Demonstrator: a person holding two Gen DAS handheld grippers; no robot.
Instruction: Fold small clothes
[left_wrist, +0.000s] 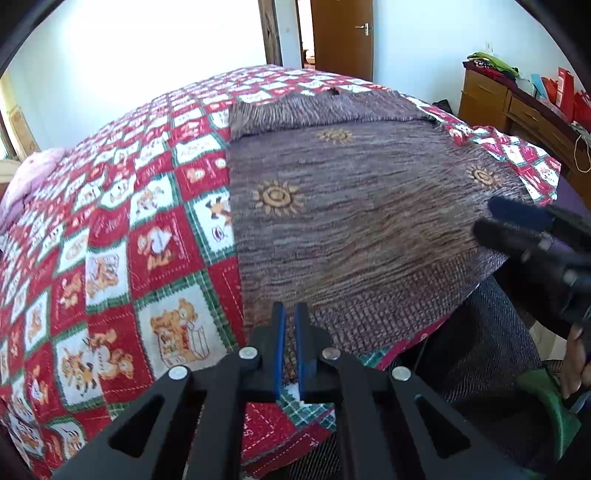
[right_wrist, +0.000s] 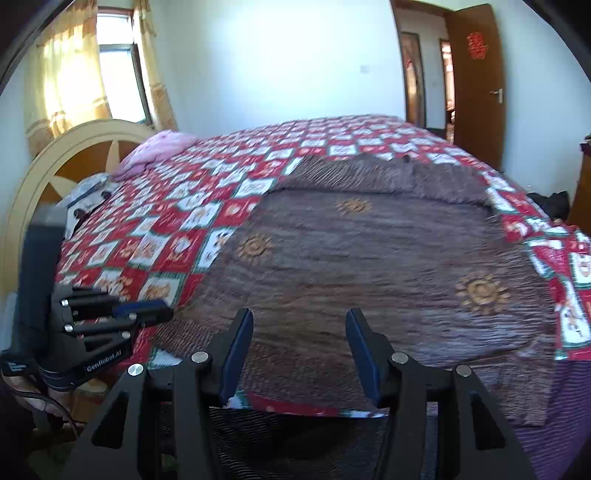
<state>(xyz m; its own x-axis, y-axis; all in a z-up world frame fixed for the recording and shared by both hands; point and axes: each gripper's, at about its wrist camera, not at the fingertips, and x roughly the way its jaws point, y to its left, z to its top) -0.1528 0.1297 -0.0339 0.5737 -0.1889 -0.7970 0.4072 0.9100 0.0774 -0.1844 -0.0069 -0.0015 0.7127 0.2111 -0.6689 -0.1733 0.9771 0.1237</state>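
Observation:
A brown knit sweater (left_wrist: 354, 218) with gold sun motifs lies flat on the bed, its far part folded over into a band; it also shows in the right wrist view (right_wrist: 369, 266). My left gripper (left_wrist: 290, 314) hovers at the sweater's near left hem, jaws nearly closed with a narrow gap and nothing between them. It appears in the right wrist view (right_wrist: 162, 314) at the left. My right gripper (right_wrist: 299, 325) is open and empty above the near hem. It shows in the left wrist view (left_wrist: 487, 218) over the sweater's right edge.
A red, white and green patchwork quilt (left_wrist: 122, 236) covers the bed. A pink pillow (right_wrist: 159, 151) lies by the headboard (right_wrist: 44, 170). A wooden dresser (left_wrist: 517, 110) with clutter stands at the right. Brown doors (right_wrist: 476, 85) stand behind the bed.

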